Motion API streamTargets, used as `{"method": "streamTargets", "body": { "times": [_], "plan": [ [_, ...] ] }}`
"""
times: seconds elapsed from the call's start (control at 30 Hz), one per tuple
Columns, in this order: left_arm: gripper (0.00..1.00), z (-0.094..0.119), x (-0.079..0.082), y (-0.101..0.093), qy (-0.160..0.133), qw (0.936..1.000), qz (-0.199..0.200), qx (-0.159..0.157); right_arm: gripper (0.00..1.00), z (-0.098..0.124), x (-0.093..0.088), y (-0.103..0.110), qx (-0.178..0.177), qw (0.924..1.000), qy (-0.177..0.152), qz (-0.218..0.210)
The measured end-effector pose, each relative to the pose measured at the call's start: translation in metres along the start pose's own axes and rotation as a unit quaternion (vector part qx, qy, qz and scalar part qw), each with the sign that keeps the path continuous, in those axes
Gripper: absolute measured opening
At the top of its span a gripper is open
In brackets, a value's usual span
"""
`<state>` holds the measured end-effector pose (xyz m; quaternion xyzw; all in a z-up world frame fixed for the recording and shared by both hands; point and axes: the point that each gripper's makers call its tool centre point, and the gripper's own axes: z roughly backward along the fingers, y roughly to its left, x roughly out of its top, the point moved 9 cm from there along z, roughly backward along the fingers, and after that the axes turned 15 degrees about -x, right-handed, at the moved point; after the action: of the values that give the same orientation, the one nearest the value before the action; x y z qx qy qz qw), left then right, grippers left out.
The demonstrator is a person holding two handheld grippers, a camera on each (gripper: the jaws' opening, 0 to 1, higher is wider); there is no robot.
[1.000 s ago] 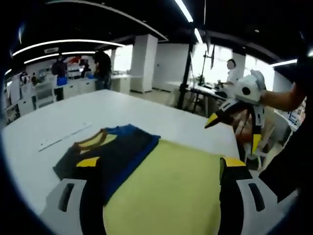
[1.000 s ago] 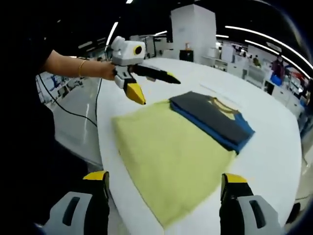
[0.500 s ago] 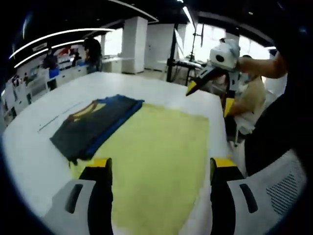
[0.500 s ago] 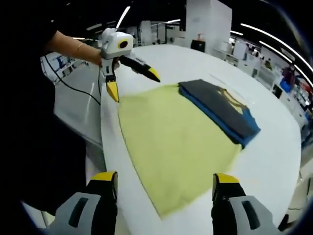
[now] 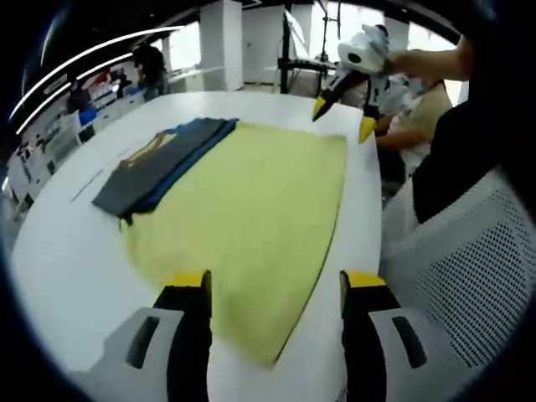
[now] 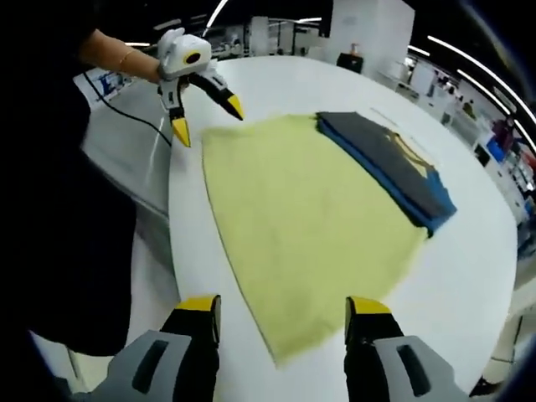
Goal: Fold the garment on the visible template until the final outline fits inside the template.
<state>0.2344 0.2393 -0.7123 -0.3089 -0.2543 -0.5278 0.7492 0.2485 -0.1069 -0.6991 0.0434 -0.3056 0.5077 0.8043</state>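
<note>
With both claws open and empty, the left claw over one near corner of the flat pale-yellow template sheet and the right claw over the other, judge whether the folded dark-grey and blue garment with a yellow collar lies inside the sheet. It rests along the far edge and seems to overhang onto the round white surface, so nudge it inward; mind the white mesh chair close beside you

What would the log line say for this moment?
garment: folded, dark grey and blue, at one edge of yellow template | left gripper: open, holding nothing | right gripper: open, holding nothing | table: white
</note>
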Motion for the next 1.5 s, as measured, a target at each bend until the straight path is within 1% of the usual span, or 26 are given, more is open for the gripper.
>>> {"method": "streamTargets", "body": {
  "times": [0.17,0.27,0.4,0.5,0.6,0.67,0.77,0.8,0.97,1.0,1.03,1.1,1.17,1.23,1.3,1.37,1.4,1.43,1.5],
  "plan": [
    [0.46,-0.001,-0.007,0.0,0.008,0.9998,0.014,0.011,0.5,-0.003,-0.004,0.0,-0.001,1.0,0.007,0.004],
    [0.4,-0.001,-0.011,0.0,0.021,0.9996,0.009,0.017,0.47,-0.005,-0.007,0.0,0.002,0.9999,0.009,0.008],
    [0.34,-0.002,-0.013,-0.002,0.025,0.9996,0.011,0.011,0.41,-0.008,-0.009,0.001,0.006,0.9999,0.01,0.005],
    [0.3,-0.002,-0.016,-0.003,0.04,0.9991,0.006,0.009,0.4,-0.011,-0.011,0.001,0.006,0.9999,0.013,0.003],
    [0.27,-0.002,-0.019,-0.002,0.046,0.9988,0.011,0.011,0.38,-0.013,-0.012,0.001,0.005,0.9998,0.016,0.005],
    [0.27,-0.002,-0.022,-0.002,0.049,0.9986,0.015,0.012,0.37,-0.013,-0.013,0.002,0.005,0.9998,0.016,0.006],
    [0.26,-0.002,-0.025,-0.002,0.062,0.9979,0.008,0.016,0.37,-0.014,-0.014,0.004,0.008,0.9997,0.021,0.013],
    [0.25,-0.002,-0.024,-0.002,0.056,0.9983,0.009,0.016,0.37,-0.015,-0.015,0.005,0.008,0.9994,0.025,0.02],
    [0.24,-0.003,-0.024,-0.001,0.054,0.9984,0.007,0.016,0.32,-0.019,-0.019,0.005,0.005,0.9987,0.036,0.036],
    [0.23,-0.003,-0.023,-0.001,0.054,0.9984,0.006,0.016,0.3,-0.019,-0.018,0.004,0.004,0.9991,0.032,0.027],
    [0.22,-0.003,-0.023,0.0,0.053,0.9984,0.007,0.017,0.28,-0.019,-0.019,0.003,0.002,0.999,0.033,0.029],
    [0.2,-0.003,-0.022,0.001,0.05,0.9985,0.009,0.02,0.28,-0.019,-0.019,0.002,0.003,0.9992,0.033,0.023],
    [0.18,-0.003,-0.022,0.003,0.051,0.9983,0.01,0.024,0.24,-0.019,-0.018,0.003,0.008,0.9993,0.031,0.022],
    [0.14,-0.003,-0.021,0.004,0.054,0.9981,0.01,0.026,0.18,-0.02,-0.018,0.003,0.011,0.9993,0.029,0.018],
    [0.11,-0.004,-0.02,0.005,0.056,0.998,0.01,0.029,0.14,-0.021,-0.018,0.001,0.005,0.9995,0.028,0.016],
    [0.07,-0.004,-0.02,0.006,0.058,0.9976,0.012,0.035,0.05,-0.023,-0.018,-0.004,-0.012,0.9994,0.03,0.01],
    [0.06,-0.004,-0.02,0.007,0.06,0.9974,0.011,0.037,0.03,-0.024,-0.018,-0.007,-0.016,0.9994,0.03,0.002],
    [0.04,-0.004,-0.019,0.007,0.062,0.9973,0.012,0.038,0.02,-0.024,-0.018,-0.007,-0.011,0.9995,0.029,-0.009],
    [0.02,-0.004,-0.019,0.008,0.061,0.9971,0.018,0.042,0.02,-0.024,-0.018,-0.008,-0.009,0.9994,0.03,-0.011]
  ]
}}
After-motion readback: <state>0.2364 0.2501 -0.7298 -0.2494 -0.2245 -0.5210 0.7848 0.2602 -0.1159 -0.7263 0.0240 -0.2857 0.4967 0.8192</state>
